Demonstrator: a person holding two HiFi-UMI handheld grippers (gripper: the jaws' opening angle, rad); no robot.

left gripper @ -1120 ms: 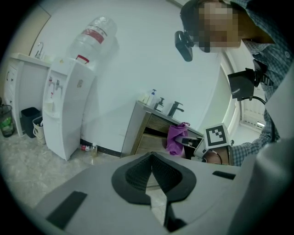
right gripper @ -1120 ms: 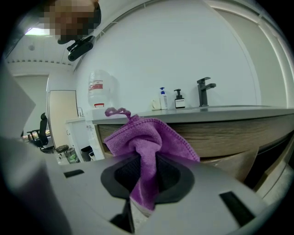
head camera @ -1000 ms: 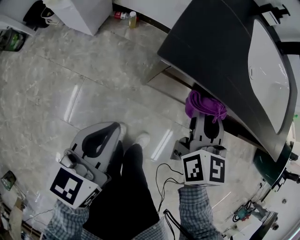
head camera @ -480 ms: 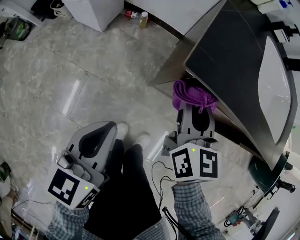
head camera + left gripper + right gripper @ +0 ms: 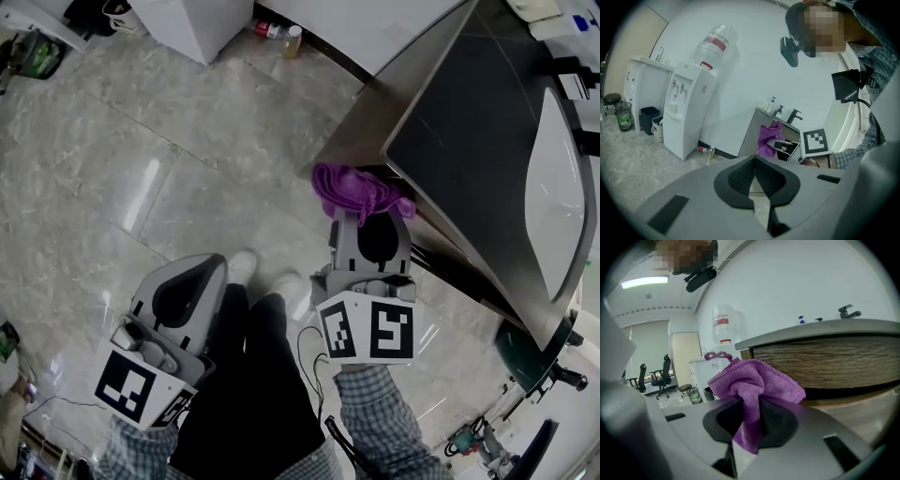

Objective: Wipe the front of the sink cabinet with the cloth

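My right gripper (image 5: 361, 217) is shut on a bunched purple cloth (image 5: 354, 192), held against the front of the sink cabinet (image 5: 412, 230) near its left corner, just under the dark countertop (image 5: 469, 141). In the right gripper view the cloth (image 5: 752, 380) bulges out of the jaws before the wood-grain cabinet front (image 5: 825, 369). My left gripper (image 5: 183, 300) hangs low at the left over the floor, shut and holding nothing. The left gripper view shows its jaws closed together (image 5: 754, 180), with the cloth (image 5: 768, 138) and cabinet (image 5: 757, 131) beyond.
A white basin (image 5: 562, 187) sits in the countertop. A white water dispenser (image 5: 689, 108) stands left of the cabinet, with a small bottle (image 5: 292, 39) on the floor by the wall. The person's shoes (image 5: 244, 267) and legs are below me on the marble floor.
The right gripper and cloth have slid left along the cabinet front toward its left corner. The left gripper has stayed low at the left.
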